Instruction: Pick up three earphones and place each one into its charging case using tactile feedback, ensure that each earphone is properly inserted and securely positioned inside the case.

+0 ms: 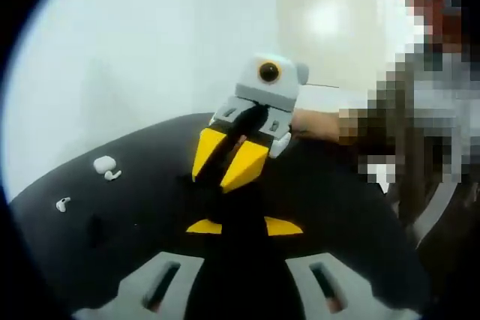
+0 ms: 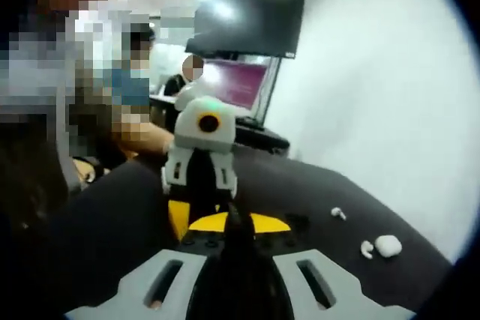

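1. Earphones are our target: one small white earphone (image 1: 63,204) lies alone on the black table (image 1: 127,185), and a second earphone (image 1: 112,175) rests just beside a white charging case (image 1: 104,162).
2. We judge them very light, hard, smooth and slippery, easily flicked away. We would pinch each gently across its rounded bud, leaving the stem free to enter the case.
3. In the left gripper view, the earphones sit far left, well apart from both tongs.
4. In the right gripper view, the same pieces lie lower right: lone earphone (image 2: 339,213), second earphone (image 2: 367,249), case (image 2: 388,245).
5. Our left gripper (image 1: 244,226) shows yellow tips close together, holding nothing we can see.
6. Our right gripper (image 2: 238,224) likewise looks closed and empty, meeting the left one mid-table.
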The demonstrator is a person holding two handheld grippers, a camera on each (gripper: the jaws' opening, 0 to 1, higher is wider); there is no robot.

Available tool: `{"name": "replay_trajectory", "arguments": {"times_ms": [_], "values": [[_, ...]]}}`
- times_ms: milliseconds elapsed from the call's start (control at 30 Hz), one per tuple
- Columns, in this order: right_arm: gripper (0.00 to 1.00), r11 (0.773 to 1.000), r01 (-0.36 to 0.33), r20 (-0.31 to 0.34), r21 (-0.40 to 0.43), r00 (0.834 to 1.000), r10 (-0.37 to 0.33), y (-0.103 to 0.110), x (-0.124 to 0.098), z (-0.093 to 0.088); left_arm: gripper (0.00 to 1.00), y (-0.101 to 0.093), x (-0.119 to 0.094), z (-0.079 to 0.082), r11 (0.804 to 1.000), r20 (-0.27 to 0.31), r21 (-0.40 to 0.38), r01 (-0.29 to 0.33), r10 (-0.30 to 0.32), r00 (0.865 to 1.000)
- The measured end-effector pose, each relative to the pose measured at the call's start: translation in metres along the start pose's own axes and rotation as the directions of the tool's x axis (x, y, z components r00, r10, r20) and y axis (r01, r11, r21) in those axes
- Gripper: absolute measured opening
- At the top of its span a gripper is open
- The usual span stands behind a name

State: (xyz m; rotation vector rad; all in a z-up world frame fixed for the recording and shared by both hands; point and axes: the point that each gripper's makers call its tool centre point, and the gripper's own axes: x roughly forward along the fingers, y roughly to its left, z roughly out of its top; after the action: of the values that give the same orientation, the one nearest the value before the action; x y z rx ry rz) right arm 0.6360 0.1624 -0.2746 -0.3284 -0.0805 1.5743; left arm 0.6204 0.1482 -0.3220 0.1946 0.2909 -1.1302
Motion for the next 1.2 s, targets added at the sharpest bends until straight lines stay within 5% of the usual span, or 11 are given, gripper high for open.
{"name": "replay_trajectory", "arguments": {"times_ms": [133,233,333,400,500,533,567,667,767,967,1200], "values": [[0.20,0.983,0.077,0.231,0.169,0.966,-0.115,-0.031,-0.028,0.047,0.14,0.000,0.000,0.000,1.000,0.001,-0.009,-0.001,0.001,1.000],[0.20,0.883,0.219,0.360,0.415,0.852,-0.381,-0.087,-0.076,0.063,0.14,0.000,0.000,0.000,1.000,0.002,-0.008,-0.002,0.002,1.000],[0.20,0.734,0.378,0.212,0.565,0.793,-0.571,-0.126,-0.109,0.024,0.14,0.000,0.000,0.000,1.000,0.003,-0.008,-0.002,0.002,1.000],[0.20,0.679,0.432,0.086,0.594,0.805,-0.587,-0.129,-0.108,-0.004,0.14,0.000,0.000,0.000,1.000,0.004,-0.007,-0.003,0.003,1.000],[0.20,0.650,0.460,-0.058,0.605,0.840,-0.540,-0.124,-0.095,-0.035,0.14,0.001,0.001,0.000,1.000,0.004,-0.003,-0.006,0.006,1.000],[0.20,0.672,0.465,-0.110,0.576,0.859,-0.500,-0.118,-0.088,-0.046,0.14,0.001,0.001,0.000,1.000,0.003,-0.003,-0.008,0.008,1.000],[0.20,0.750,0.449,-0.134,0.486,0.886,-0.444,-0.110,-0.076,-0.050,0.14,0.001,0.001,0.000,1.000,0.003,-0.002,-0.009,0.009,1.000],[0.20,0.895,0.382,-0.191,0.230,0.920,-0.344,-0.084,-0.055,-0.047,0.14,0.001,0.000,0.000,1.000,0.003,-0.002,-0.013,0.013,1.000],[0.20,0.961,0.264,-0.190,0.081,0.951,-0.245,-0.057,-0.042,-0.035,0.14,0.001,0.000,0.000,1.000,0.002,0.001,-0.014,0.014,1.000],[0.20,0.965,0.123,-0.286,-0.230,0.940,-0.188,-0.033,-0.036,-0.042,0.15,0.001,0.000,0.000,1.000,0.001,0.003,-0.013,0.013,1.000],[0.18,0.954,0.157,-0.339,-0.254,0.910,-0.240,-0.045,-0.037,-0.064,0.15,0.001,0.001,-0.001,1.000,0.000,0.002,-0.015,0.015,1.000]]}}
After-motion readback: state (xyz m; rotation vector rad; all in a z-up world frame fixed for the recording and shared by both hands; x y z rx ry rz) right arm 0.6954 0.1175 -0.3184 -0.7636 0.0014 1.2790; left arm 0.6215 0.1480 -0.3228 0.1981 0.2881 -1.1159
